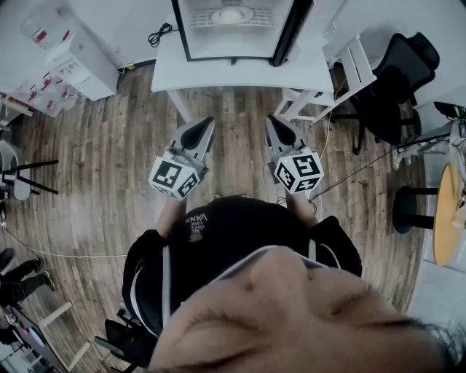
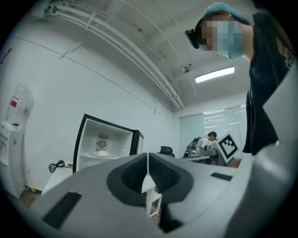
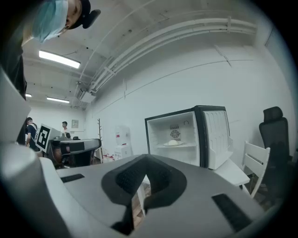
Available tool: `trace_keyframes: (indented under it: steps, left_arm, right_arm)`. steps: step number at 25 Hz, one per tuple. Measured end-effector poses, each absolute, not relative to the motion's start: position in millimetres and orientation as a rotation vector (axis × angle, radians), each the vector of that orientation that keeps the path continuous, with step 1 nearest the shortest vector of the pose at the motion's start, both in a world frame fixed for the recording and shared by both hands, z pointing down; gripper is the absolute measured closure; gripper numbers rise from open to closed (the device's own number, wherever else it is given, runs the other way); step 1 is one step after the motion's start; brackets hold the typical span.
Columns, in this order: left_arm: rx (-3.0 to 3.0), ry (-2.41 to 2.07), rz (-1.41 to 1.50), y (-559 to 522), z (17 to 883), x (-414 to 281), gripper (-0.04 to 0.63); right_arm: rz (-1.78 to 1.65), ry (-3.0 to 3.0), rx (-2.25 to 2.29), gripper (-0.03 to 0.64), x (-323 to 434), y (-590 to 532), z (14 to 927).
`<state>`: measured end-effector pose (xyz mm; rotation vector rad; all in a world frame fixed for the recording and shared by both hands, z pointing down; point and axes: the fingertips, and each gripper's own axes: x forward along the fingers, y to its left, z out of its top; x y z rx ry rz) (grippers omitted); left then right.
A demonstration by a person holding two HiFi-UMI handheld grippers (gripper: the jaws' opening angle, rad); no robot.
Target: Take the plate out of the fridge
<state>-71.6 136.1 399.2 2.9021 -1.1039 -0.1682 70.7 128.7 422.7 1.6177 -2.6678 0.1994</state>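
Note:
A small fridge (image 1: 231, 29) stands open on a white table (image 1: 240, 71) ahead of me. On its shelf lies a white plate (image 1: 231, 14) with a pale mound on it. The plate shows small and distant in the left gripper view (image 2: 102, 153) and in the right gripper view (image 3: 173, 143). My left gripper (image 1: 204, 124) and right gripper (image 1: 272, 122) hover side by side over the wooden floor, short of the table, both pointing at the fridge. The left gripper (image 2: 148, 167) is shut with nothing in it. The right gripper (image 3: 145, 176) is likewise shut and holds nothing.
The fridge door (image 3: 216, 135) hangs open to the right. A white chair (image 1: 349, 69) and a black office chair (image 1: 397, 80) stand right of the table. A water dispenser (image 1: 73, 58) stands at the left wall, a round wooden table (image 1: 448, 211) at far right. A person (image 2: 209, 142) sits at a distant desk.

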Motion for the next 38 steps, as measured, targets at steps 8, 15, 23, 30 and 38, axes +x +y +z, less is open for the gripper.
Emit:
trace_keyframes:
  steps: [8, 15, 23, 30, 38]
  left_arm:
    - [2.905, -1.089, -0.172, 130.7, 398.1, -77.9, 0.572]
    - [2.910, -1.057, -0.179, 129.2, 398.6, -89.3, 0.572]
    - [2.914, -1.006, -0.168, 129.0, 406.0, -112.5, 0.572]
    - [2.914, -0.966, -0.170, 124.0, 414.0, -120.5, 0.572]
    - [2.919, -0.984, -0.168, 97.7, 412.6, -112.8, 0.572]
  right_arm:
    - [0.223, -2.723, 1.648, 0.604, 63.9, 124.6, 415.5]
    - [0.201, -2.699, 1.671, 0.604, 51.7, 125.0, 414.1]
    - [0.231, -2.683, 1.743, 0.604, 34.4, 130.6, 419.8]
    - [0.244, -2.653, 1.772, 0.604, 29.9, 129.7, 423.8]
    - [0.224, -2.688, 1.742, 0.604, 34.7, 100.7, 418.7]
